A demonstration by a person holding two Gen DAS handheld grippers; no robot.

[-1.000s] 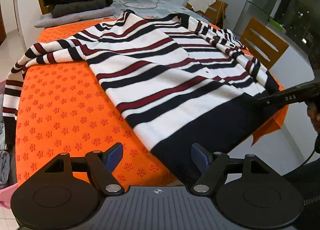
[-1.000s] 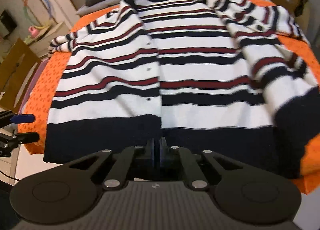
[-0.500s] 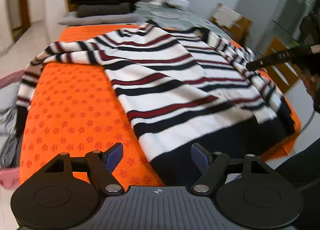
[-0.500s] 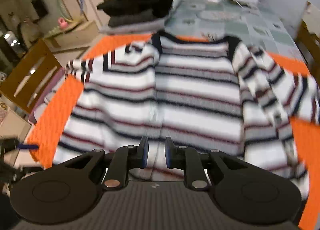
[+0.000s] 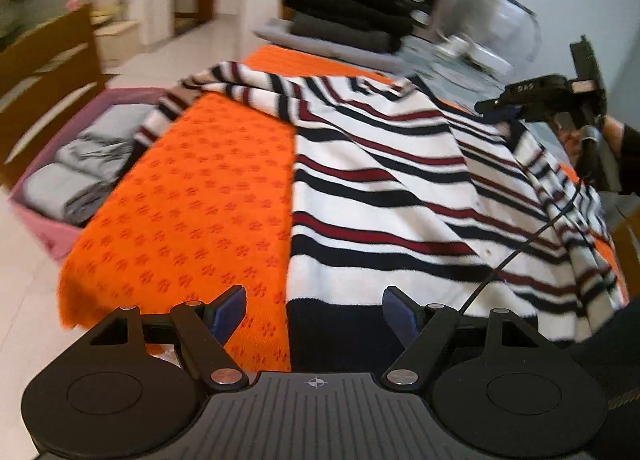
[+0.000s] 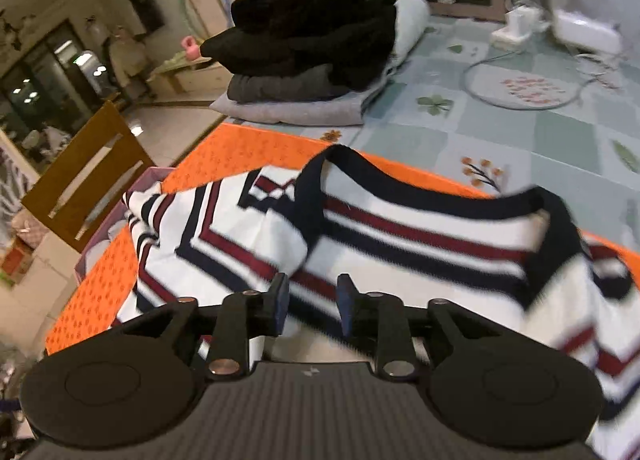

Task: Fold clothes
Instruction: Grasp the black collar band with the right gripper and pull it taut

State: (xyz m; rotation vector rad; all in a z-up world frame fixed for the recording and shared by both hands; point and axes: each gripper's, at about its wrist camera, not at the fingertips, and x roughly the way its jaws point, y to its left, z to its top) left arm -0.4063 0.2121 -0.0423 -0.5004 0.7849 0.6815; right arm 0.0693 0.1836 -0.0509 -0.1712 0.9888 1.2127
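Note:
A white cardigan [image 5: 400,196] with navy and dark red stripes lies spread flat on an orange mat [image 5: 192,212]. My left gripper [image 5: 314,312] is open and empty, low over the navy hem at the near edge. My right gripper [image 6: 308,300] is open and empty, hovering over the chest just below the navy collar [image 6: 440,206]. It also shows in the left wrist view [image 5: 496,106], above the cardigan's far right side. The left sleeve [image 5: 224,80] trails toward the mat's far left edge.
A stack of folded dark clothes [image 6: 312,44] sits on the table beyond the mat. A pink box [image 5: 72,164] of folded grey clothes stands on the floor at left. A wooden chair [image 6: 88,176] is beside it. A fan base and cables [image 6: 524,84] lie at the back right.
My right gripper let go of the hem, opened, and moved up over the cardigan to the collar. My left gripper swung left, still open, over the hem.

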